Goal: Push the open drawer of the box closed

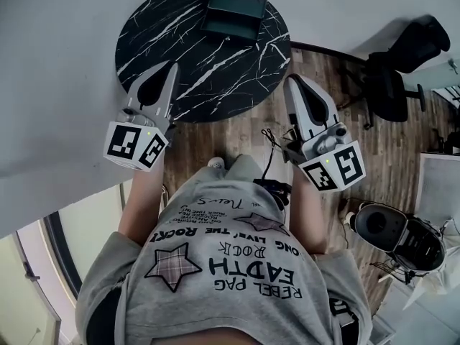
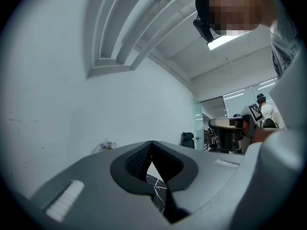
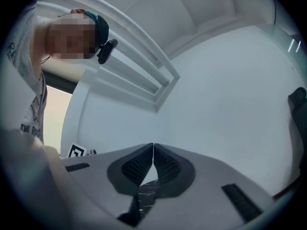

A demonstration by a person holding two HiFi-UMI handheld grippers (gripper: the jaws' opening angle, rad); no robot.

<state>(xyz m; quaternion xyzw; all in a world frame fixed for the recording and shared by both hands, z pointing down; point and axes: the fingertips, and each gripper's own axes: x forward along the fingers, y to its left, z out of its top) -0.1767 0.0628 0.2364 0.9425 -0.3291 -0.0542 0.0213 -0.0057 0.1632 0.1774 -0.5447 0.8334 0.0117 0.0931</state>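
Note:
A dark green box [image 1: 233, 14] sits at the far side of a round black marble table [image 1: 194, 63]; a lower green panel, which may be its open drawer, juts toward me. My left gripper [image 1: 172, 65] hovers over the table's near left edge, tips together and empty. My right gripper [image 1: 290, 80] hangs by the table's near right edge, also shut on nothing. Both stand well short of the box. In the left gripper view the left gripper's tips [image 2: 152, 143] meet against a white wall. In the right gripper view the right gripper's tips [image 3: 153, 145] meet likewise.
The table stands on a wooden floor [image 1: 402, 142] against a white wall [image 1: 57, 63]. A black office chair [image 1: 392, 70] is at the right, and a round black appliance [image 1: 395, 236] lies on the floor near right. A cable [image 1: 272, 149] dangles in front of me.

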